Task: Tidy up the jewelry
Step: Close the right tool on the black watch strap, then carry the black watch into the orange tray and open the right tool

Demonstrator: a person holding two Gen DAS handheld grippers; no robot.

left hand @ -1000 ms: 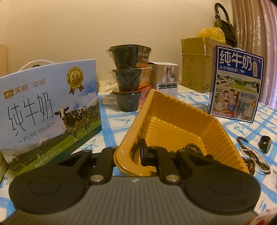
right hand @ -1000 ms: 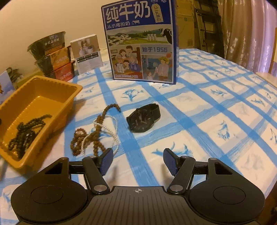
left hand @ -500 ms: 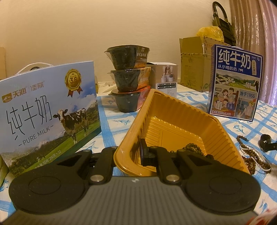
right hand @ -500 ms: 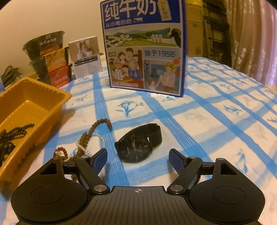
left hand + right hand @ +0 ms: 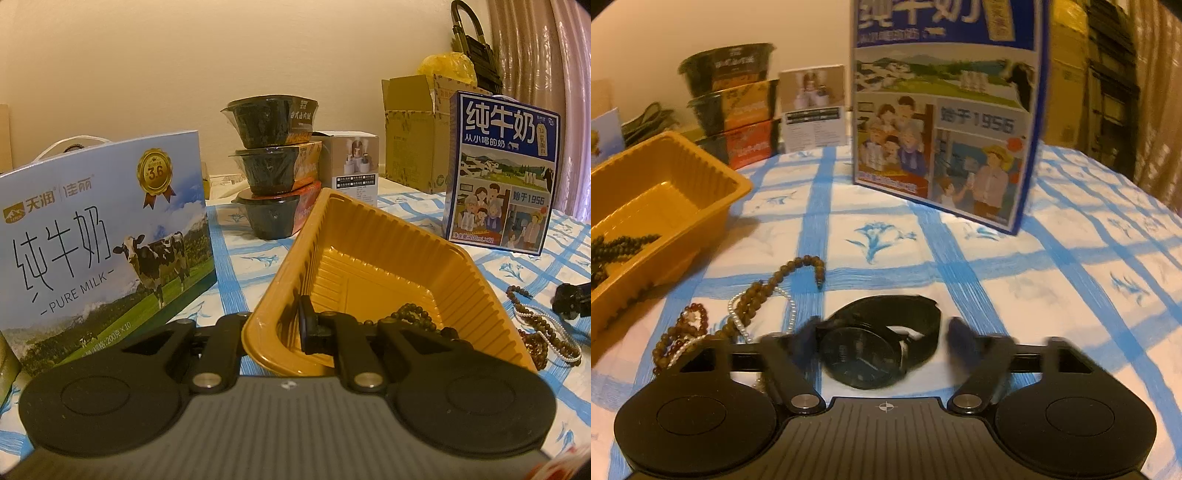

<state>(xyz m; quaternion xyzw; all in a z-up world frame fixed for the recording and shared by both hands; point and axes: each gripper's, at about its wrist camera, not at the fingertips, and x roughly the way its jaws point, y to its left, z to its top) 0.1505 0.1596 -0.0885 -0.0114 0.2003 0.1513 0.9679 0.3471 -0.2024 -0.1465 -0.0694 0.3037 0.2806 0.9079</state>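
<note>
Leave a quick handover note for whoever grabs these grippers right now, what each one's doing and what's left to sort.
Left gripper: shut on the near wall of the orange tray, steadying it.
Right gripper: open, low over the table, jaws either side of the black watch, not yet closed.
Done: dark bead string lies in the tray.
Left: the watch, then the tangle on the cloth left of it: brown beads, pearl strand, red beads. All go in the tray.
The right view is blurred, so check pad contact before lifting.
</note>
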